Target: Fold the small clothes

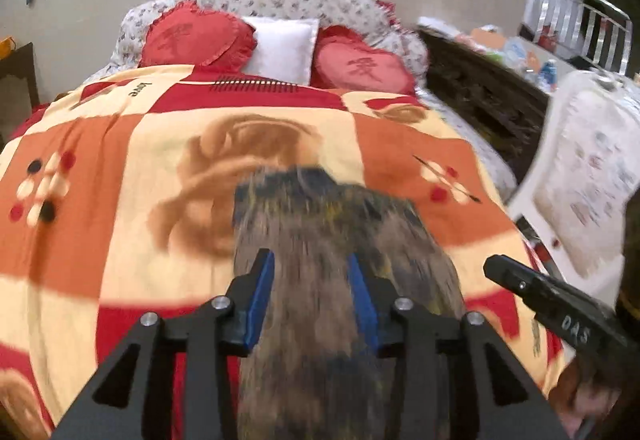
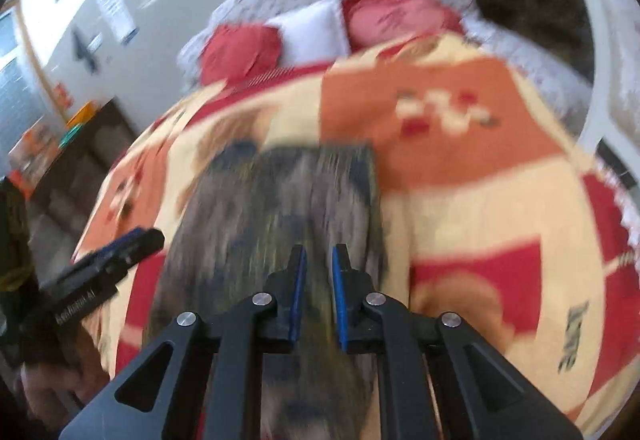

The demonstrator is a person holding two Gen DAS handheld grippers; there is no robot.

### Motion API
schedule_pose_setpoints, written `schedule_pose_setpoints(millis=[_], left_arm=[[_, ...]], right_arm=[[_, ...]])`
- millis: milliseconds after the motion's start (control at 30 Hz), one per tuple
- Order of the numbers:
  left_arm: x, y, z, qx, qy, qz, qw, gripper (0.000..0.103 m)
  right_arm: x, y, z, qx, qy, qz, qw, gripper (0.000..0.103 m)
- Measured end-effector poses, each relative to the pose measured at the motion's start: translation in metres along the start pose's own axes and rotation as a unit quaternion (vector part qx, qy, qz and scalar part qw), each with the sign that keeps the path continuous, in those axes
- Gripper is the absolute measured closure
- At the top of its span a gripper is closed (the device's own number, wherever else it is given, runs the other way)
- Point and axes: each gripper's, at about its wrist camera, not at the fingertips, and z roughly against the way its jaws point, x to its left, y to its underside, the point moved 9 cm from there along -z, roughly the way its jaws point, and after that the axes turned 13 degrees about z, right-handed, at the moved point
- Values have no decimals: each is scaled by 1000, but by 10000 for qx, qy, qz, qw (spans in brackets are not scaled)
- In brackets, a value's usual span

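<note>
A small brown-grey mottled garment (image 1: 320, 240) lies on the orange, red and cream blanket (image 1: 120, 200) of a bed; it also shows in the right wrist view (image 2: 288, 200). My left gripper (image 1: 312, 264) hovers over its near part with the jaws apart, cloth showing between the blue pads (image 1: 262, 292). My right gripper (image 2: 319, 260) is over the same garment, jaws a narrow gap apart with cloth seen between them. Whether either one pinches cloth is unclear through the blur. The right gripper shows at the right in the left wrist view (image 1: 496, 268), the left gripper at the left in the right wrist view (image 2: 148, 236).
Two red heart cushions (image 1: 200, 36) and a white pillow (image 1: 284, 48) lie at the bed's head. A white plastic chair (image 1: 580, 168) and a dark carved cabinet (image 1: 480, 100) stand to the right. The blanket (image 2: 480, 200) spreads wide around the garment.
</note>
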Motion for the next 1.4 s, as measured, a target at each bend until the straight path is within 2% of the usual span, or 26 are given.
schedule_pose_setpoints(millis=[67,100,167,200,267,300,333,367,433,600,733,1267,1333,1400], left_arm=[[-6,-17,-23,38,-130,132,9998,62],[-9,-24,-36,32,-190,177,9997,57],[-8,-27,-61,112,-323,178,9993,50],[-2,-24,-78,252,-488,203,9983,50],[13,-12,-103,453,-708,227,9962,47],[18,-6,-110,452,-626,249,9967,46],[21,-5,-112,341,-494,310,9977,45],[23,-5,-114,308,-447,373,9978,44],[23,-5,-116,276,-471,376,9978,42],[23,-6,-121,250,-583,336,9974,41],[22,-6,-119,222,-591,314,9975,41],[21,-7,-119,225,-622,302,9974,41],[18,-11,-116,459,-580,311,9968,41],[17,-24,-99,745,-302,365,9961,41]], right_arm=[[-5,-24,-24,27,284,-215,9994,88],[-5,-29,-36,92,360,-309,9988,88],[-7,-36,-61,233,488,-407,9977,88],[-7,-38,-77,343,545,-378,9972,88],[-7,-33,-107,576,500,-343,9965,88],[-10,-20,-126,806,551,-278,9948,88],[-11,-10,-134,811,516,-260,9950,85],[-14,-8,-133,555,456,-363,9968,84],[-19,-6,-133,522,373,-511,9966,81],[-25,-3,-136,532,343,-581,9963,79],[-23,-6,-133,526,481,-462,9964,79],[-20,-8,-139,543,482,-481,9962,78],[-21,-9,-142,606,471,-480,9959,78],[-23,-13,-139,792,362,-523,9948,78]])
